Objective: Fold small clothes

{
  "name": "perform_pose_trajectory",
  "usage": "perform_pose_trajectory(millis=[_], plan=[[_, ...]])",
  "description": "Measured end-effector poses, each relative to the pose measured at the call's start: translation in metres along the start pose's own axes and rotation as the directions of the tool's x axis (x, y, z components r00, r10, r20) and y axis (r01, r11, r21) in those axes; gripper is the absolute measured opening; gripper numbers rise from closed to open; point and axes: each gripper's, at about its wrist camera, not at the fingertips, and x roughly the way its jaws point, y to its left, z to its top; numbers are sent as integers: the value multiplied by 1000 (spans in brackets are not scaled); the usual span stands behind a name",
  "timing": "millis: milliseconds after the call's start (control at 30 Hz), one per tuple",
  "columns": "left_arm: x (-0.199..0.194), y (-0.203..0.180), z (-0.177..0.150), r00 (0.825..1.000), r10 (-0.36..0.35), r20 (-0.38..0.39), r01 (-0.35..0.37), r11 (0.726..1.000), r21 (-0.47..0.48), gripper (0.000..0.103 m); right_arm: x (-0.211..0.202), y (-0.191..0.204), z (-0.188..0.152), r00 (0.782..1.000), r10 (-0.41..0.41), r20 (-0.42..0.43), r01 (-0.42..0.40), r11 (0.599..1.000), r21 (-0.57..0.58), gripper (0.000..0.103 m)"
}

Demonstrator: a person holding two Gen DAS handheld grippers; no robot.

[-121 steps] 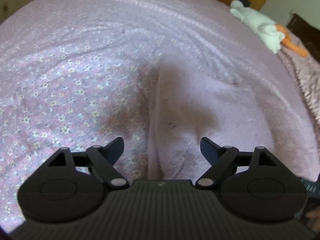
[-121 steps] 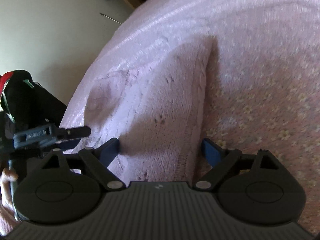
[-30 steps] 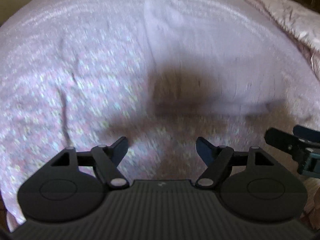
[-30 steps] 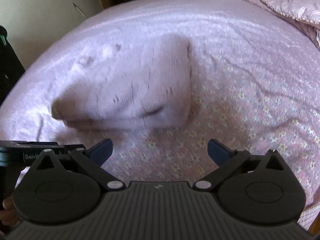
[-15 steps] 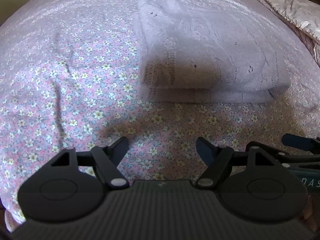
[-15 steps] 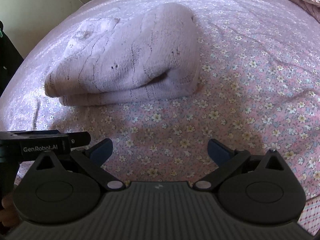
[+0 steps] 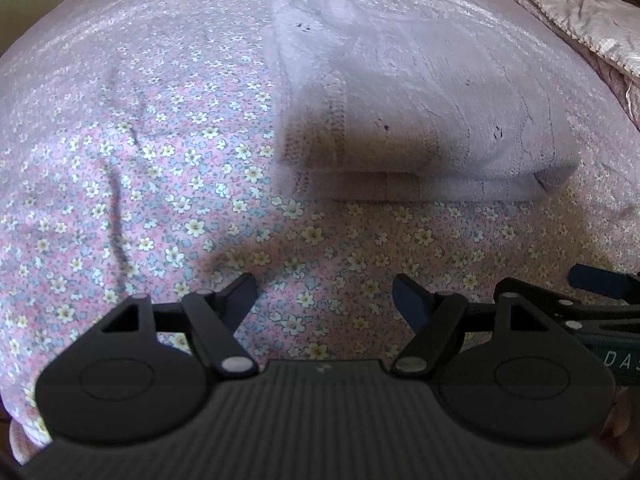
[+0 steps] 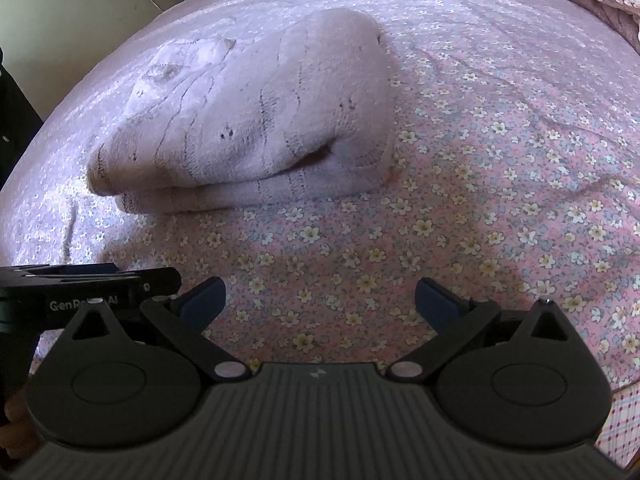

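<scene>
The folded pale-lilac knitted garment (image 7: 404, 120) lies on the flowered pink bedsheet (image 7: 160, 200), its long axis crosswise ahead of both the left gripper (image 7: 324, 292) and right gripper (image 8: 320, 296), jaws spread and empty, neither clearly nearer.

Folded sweater (image 8: 256, 128): soft ribbed knit, matt. Bedsheet (image 8: 500, 184): thin printed cloth, slightly wrinkled. Left gripper (image 7: 324, 292): matt black plastic.
</scene>
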Motion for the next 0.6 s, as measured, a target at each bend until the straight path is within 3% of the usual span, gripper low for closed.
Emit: perform_pose_trajectory(millis=[600], plan=[[-3, -5, -4, 1000, -3, -5, 4, 1000, 8, 77, -4, -4, -1, 1000, -5, 8, 5, 1000, 7, 103]])
